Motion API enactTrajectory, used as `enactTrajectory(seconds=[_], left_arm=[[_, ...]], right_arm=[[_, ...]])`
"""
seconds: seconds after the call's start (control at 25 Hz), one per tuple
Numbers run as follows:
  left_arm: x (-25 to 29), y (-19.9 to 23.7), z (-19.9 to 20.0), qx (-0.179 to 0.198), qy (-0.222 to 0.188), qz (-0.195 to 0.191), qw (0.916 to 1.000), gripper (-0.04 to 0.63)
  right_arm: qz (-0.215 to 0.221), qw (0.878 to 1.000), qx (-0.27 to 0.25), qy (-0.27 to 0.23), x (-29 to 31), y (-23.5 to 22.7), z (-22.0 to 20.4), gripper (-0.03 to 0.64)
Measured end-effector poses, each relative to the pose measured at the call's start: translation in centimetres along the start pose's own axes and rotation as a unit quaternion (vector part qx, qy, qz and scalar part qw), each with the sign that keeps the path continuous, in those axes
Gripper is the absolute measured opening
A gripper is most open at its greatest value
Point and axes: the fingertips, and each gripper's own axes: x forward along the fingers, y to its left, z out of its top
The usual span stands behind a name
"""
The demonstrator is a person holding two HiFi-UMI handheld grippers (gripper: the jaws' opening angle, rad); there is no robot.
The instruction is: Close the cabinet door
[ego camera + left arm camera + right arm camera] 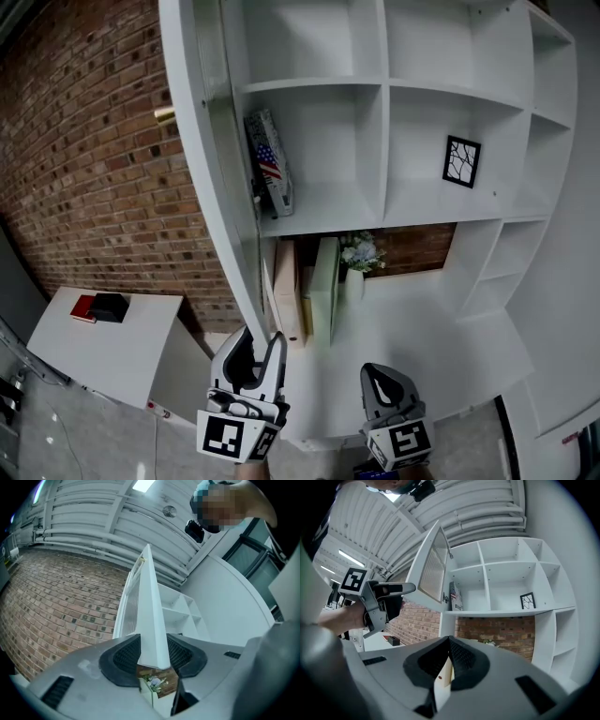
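The white cabinet door (208, 150) stands swung open at the left of the white shelf unit (384, 89). A brass knob (165, 115) shows on its outer side. My left gripper (258, 345) is at the door's lower corner, shut on the door's edge (149, 606), with a pad pressed on each side. In the right gripper view the left gripper (401, 588) holds the corner of the door (432, 569). My right gripper (380, 375) hangs lower right, apart from the door. Its fingertips meet (449, 641) with nothing held.
A flag-printed book (269, 169) leans in the shelf behind the door. A framed picture (461, 161) stands to its right, with flowers (361, 251) and boards below. The brick wall (84, 159) lies left. A white side table (103, 347) carries a black box (110, 307).
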Motion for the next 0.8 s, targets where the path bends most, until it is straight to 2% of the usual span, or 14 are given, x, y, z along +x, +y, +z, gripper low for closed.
enactTrajectory(seconds=[0.28,0.56,0.8], left_arm=[[0.9,-1.7,-0.9,-0.008,0.008,-0.020,0.9997,0.173],[1.9,-2.7,-2.5,0.016,0.036,-0.013,0.9992,0.188],[2.9,-4.0,-3.0,0.015,0.045,-0.004,0.9989,0.196]], right_arm=[[-0.028,1.000,0.003,-0.004,-0.5,-1.3,-0.5,0.002],[-0.038,0.999,0.006,-0.003,-0.4,-2.5,-0.6,0.002],[-0.041,0.999,-0.004,-0.003,-0.7,-3.1,-0.5,0.002]])
